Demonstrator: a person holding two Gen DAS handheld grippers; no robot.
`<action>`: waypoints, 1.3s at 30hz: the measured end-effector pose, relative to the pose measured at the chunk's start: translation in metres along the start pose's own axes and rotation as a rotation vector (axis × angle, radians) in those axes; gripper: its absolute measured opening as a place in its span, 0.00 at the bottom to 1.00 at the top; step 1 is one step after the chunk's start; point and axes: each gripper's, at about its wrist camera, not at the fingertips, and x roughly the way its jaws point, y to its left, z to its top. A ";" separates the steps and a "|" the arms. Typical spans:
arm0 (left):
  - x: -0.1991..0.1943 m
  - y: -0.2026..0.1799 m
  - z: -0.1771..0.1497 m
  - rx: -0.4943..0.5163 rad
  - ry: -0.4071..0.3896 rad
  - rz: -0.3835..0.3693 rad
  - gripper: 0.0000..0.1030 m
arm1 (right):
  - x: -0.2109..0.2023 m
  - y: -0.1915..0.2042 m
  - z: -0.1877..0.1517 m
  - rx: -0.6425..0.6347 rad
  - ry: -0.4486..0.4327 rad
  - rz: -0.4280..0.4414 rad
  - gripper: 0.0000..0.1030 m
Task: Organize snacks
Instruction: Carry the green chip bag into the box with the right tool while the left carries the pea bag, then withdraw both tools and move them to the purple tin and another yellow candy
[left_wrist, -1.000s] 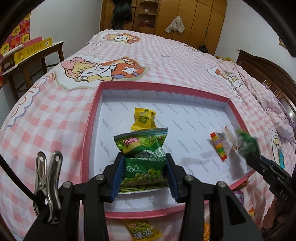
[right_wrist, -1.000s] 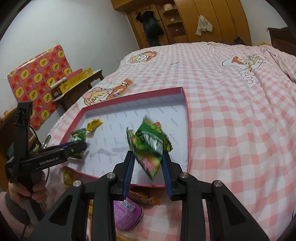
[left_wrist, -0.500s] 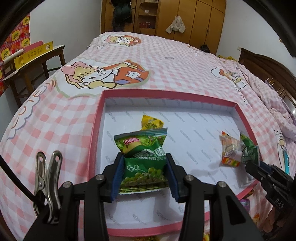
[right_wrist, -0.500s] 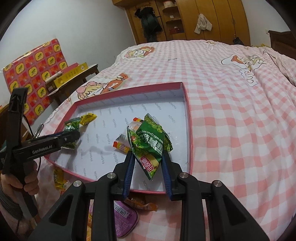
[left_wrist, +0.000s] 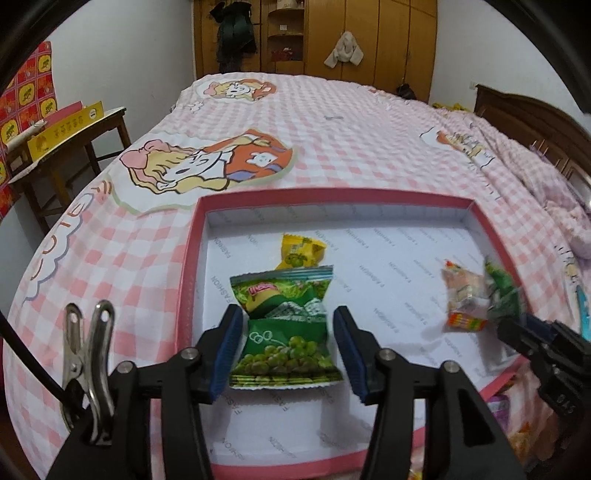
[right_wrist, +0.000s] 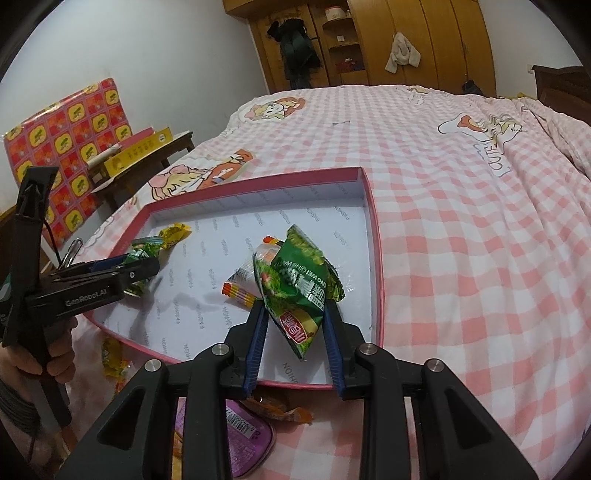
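A shallow pink box (left_wrist: 188, 280) with a white printed floor lies on the checked bed. Inside it a green pea packet (left_wrist: 284, 325) lies flat between the pads of my left gripper (left_wrist: 287, 312). Its jaws are opening, with a gap on each side of the packet. A yellow packet (left_wrist: 301, 251) lies just beyond. My right gripper (right_wrist: 293, 310) is at the box's near right, its jaws opening, the pad tips still touching a second green packet (right_wrist: 299, 280). That packet stands tilted against a clear candy bag (right_wrist: 240, 284).
Loose snacks lie on the bed in front of the box: a purple packet (right_wrist: 243, 428), an orange wrapper (right_wrist: 280, 410) and yellow ones (right_wrist: 112, 360). A wooden side table (left_wrist: 70, 125) stands left of the bed. A hand (right_wrist: 37, 365) holds the left gripper's handle.
The left jaws have spread away from the pea packet, which stays on the box floor. The candy bag has been nudged and turned by the right gripper's packet. The right jaws stand slightly wider.
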 end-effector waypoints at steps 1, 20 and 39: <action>-0.005 0.000 0.000 0.004 -0.010 -0.006 0.55 | -0.001 -0.001 0.000 0.002 -0.002 0.003 0.37; -0.071 0.001 -0.031 0.007 -0.020 -0.001 0.57 | -0.052 0.004 -0.011 0.020 -0.082 0.067 0.43; -0.062 0.007 -0.076 -0.050 0.080 -0.015 0.57 | -0.061 0.013 -0.042 0.004 0.010 0.075 0.43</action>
